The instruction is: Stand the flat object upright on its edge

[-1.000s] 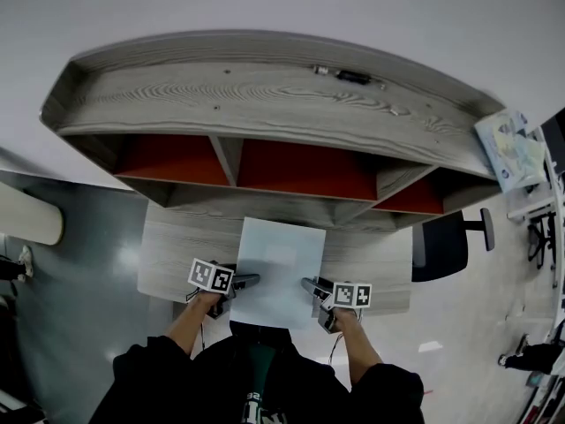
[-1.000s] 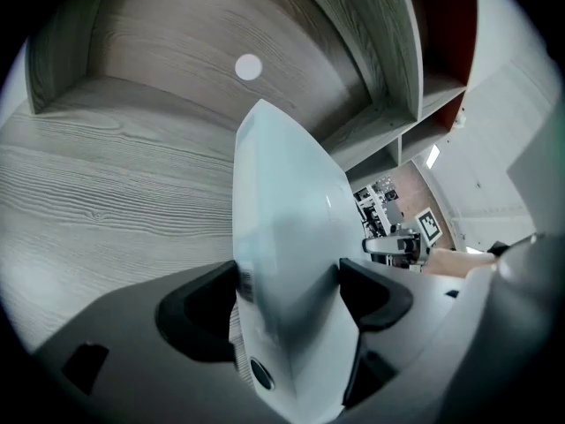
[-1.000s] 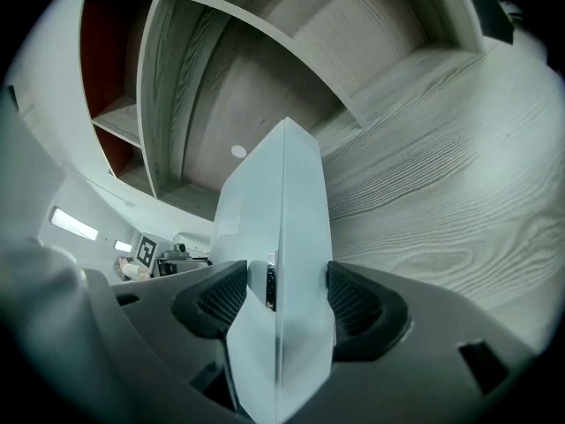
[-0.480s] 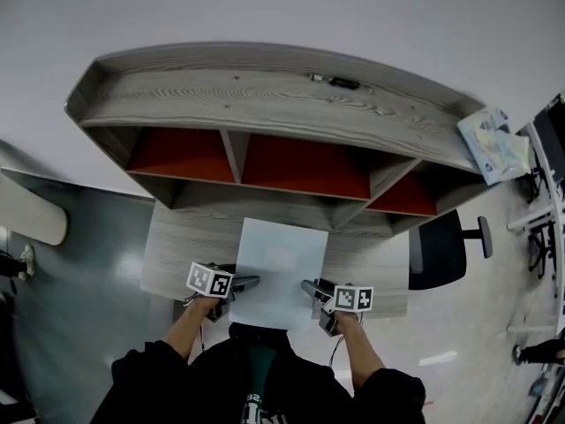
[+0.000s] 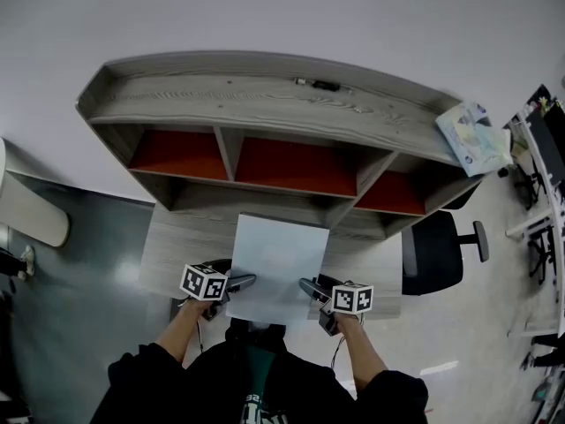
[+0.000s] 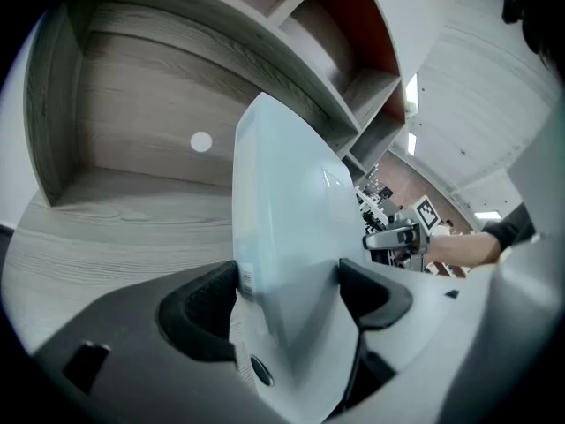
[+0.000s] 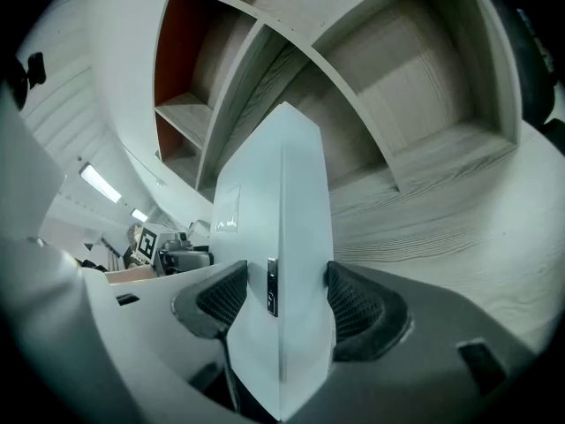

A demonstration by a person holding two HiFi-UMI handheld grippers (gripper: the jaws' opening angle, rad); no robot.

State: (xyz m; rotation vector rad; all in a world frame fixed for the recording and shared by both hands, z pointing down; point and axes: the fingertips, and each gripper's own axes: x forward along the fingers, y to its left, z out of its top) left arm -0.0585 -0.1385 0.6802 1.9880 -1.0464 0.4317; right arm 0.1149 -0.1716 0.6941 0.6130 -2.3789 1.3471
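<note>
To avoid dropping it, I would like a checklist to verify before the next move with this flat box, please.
1. Left gripper shut on flat box: ok.
2. Right gripper shut on the opposite side: ok.
3. Box upright on its edge: not ok, the broad face is up in the head view.
4. Desk free under the box: cannot tell, hidden.
5. Gap between far edge and shelf unit: cannot tell.

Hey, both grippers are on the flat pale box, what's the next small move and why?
Probably roll both wrists together to swing the flat pale box toward vertical. The left gripper and right gripper are each shut on a side edge, and the head view shows its broad face from above, so it looks closer to flat than upright.
</note>
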